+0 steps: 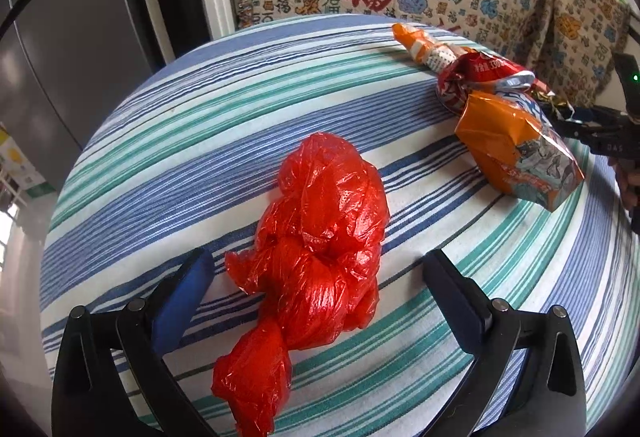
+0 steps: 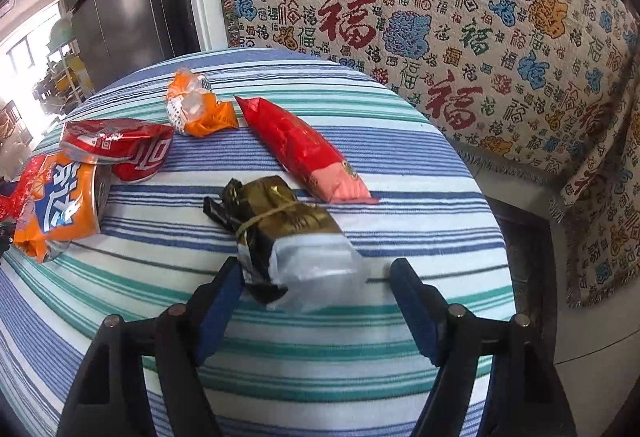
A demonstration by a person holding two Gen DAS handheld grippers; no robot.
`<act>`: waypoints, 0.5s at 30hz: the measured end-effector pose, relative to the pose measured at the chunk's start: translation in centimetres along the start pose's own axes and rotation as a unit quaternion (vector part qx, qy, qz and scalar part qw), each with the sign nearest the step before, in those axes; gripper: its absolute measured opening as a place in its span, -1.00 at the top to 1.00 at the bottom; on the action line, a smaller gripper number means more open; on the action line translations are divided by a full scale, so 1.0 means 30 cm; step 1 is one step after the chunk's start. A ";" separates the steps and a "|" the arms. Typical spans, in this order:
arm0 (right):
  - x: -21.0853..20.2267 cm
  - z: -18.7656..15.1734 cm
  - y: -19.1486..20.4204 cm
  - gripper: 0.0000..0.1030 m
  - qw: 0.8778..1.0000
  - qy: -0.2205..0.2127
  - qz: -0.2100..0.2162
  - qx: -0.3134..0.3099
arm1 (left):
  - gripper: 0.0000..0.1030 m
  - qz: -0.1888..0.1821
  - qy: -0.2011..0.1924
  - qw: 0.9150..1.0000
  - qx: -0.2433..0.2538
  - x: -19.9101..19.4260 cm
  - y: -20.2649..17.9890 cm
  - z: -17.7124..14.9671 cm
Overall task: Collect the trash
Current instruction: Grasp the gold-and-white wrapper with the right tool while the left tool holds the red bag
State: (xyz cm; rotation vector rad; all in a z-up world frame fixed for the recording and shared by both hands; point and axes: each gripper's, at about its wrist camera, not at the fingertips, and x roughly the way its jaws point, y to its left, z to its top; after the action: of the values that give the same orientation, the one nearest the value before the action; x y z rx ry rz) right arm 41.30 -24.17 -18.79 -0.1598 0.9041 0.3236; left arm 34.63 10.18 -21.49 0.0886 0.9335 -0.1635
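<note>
A crumpled red plastic bag (image 1: 316,237) lies on the striped table (image 1: 200,141). My left gripper (image 1: 316,277) is open with one finger on each side of the bag's middle. In the right wrist view a gold and black wrapper (image 2: 280,233) tied with a rubber band lies on the table (image 2: 360,349). My right gripper (image 2: 316,277) is open with the wrapper's near end between its fingertips. Beyond lie a red snack packet (image 2: 304,149), an orange wrapper (image 2: 200,109), a crushed red can (image 2: 120,149) and a crushed orange can (image 2: 60,205).
The orange can (image 1: 516,149), red can (image 1: 476,77) and orange wrapper (image 1: 420,45) sit at the table's far right in the left wrist view. A patterned blanket (image 2: 460,17) covers furniture behind the table. A dark refrigerator (image 1: 80,17) stands at the left. Floor (image 2: 580,337) shows at the right.
</note>
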 end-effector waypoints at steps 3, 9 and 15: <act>0.003 0.003 0.003 -0.18 1.000 -0.003 0.017 -0.007 | -0.99 -0.001 0.000 1.000 0.000 0.001 0.001 0.003; -0.047 -0.061 0.119 -0.01 0.998 0.019 0.042 -0.043 | -0.99 -0.005 0.001 1.000 0.008 0.001 -0.001 0.003; -0.132 -0.181 0.262 -0.08 0.998 -0.004 0.022 -0.053 | -0.99 -0.024 0.010 0.999 0.033 -0.022 0.020 -0.027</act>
State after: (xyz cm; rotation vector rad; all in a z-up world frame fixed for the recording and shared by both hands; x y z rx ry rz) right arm 32.29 -19.09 -18.97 -0.2368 0.8839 0.4122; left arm 33.71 10.97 -21.44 0.1291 0.9507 -0.2395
